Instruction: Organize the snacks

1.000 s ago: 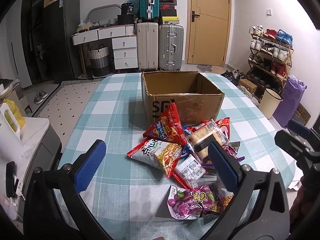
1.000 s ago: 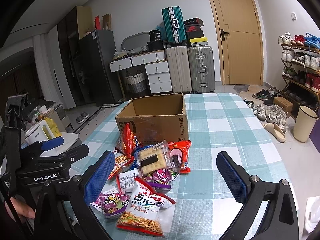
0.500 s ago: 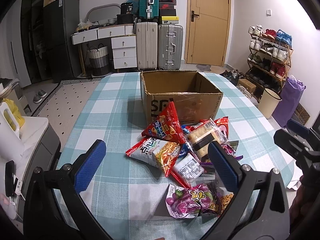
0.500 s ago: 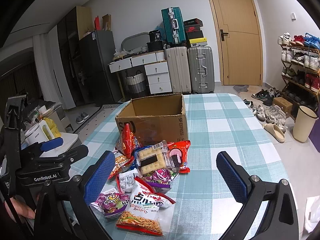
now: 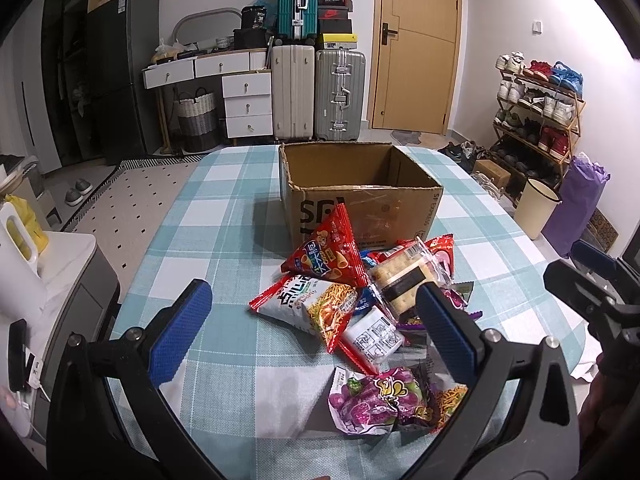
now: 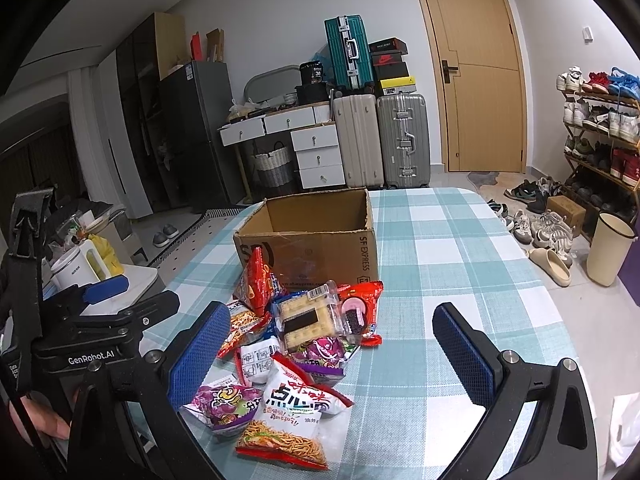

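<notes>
A tabletop [image 5: 224,216] under a teal-and-white checked cloth fills the near scene. Far behind it stand suitcases [image 5: 318,92], a white drawer unit [image 5: 244,106] and a wooden door [image 5: 418,40]; a shoe rack [image 5: 536,116] lines the right wall. An open cardboard box [image 5: 360,196] sits mid-table, nothing visible inside. The snacks [image 5: 360,300] lie heaped just near of it: a red triangular chip bag [image 5: 328,256] leaning on the box, a cracker pack [image 6: 308,320], noodle bags, a purple grape packet [image 5: 372,400]. The left tool [image 5: 312,336] and right tool [image 6: 332,364] hover spread wide, gripping nothing.
</notes>
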{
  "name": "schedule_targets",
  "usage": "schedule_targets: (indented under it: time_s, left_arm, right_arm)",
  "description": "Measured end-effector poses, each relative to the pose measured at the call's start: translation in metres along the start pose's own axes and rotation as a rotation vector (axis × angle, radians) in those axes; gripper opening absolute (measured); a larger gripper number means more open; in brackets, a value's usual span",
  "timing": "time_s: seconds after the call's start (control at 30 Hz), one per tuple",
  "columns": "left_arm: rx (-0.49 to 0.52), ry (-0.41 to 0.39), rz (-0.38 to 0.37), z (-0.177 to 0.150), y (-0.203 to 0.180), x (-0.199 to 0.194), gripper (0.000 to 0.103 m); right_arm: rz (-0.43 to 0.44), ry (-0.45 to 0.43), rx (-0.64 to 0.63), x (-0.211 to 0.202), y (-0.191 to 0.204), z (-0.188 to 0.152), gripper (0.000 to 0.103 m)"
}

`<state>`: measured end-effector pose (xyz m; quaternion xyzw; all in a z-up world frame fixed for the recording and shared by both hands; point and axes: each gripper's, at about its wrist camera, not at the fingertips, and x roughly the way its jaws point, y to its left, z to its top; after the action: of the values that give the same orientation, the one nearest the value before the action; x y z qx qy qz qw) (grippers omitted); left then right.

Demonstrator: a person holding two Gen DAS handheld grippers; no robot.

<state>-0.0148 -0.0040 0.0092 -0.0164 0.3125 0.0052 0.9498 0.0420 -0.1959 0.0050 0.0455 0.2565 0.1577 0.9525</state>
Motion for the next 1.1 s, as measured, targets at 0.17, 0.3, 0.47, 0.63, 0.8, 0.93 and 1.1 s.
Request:
schedule_targets:
  time_s: [0.17,0.3,0.47,0.63,0.8,0.93,1.1]
  left_arm:
    - [-0.001,0.003,-0.001,0.0,0.0,0.001,0.101]
    - [-0.004,0.004,0.0,-0.002,0.001,0.0,0.101]
    - [-0.01,0.01,0.0,-0.007,0.006,0.001,0.101]
    - [-0.011,0.021,-0.001,-0.012,0.008,0.004,0.101]
    - [-0.007,0.03,-0.002,-0.016,0.009,0.006,0.101]
    - [-0.007,0.04,-0.001,-0.018,0.01,0.01,0.101]
    - [-0.023,0.058,-0.004,-0.022,0.016,0.017,0.101]
  right_arm:
    - [0.002,0.001,-0.001,0.0,0.0,0.0,0.103]
    - [0.013,0.011,-0.007,-0.001,0.004,-0.004,0.103]
    - [0.025,0.039,-0.012,0.002,0.008,-0.011,0.103]
    - [0.039,0.084,0.003,0.01,0.006,-0.025,0.103]
    - [0.06,0.152,0.04,0.027,0.002,-0.041,0.103]
    - [0.09,0.189,0.063,0.04,0.0,-0.052,0.103]
    - [0.133,0.237,0.087,0.061,-0.004,-0.069,0.103]
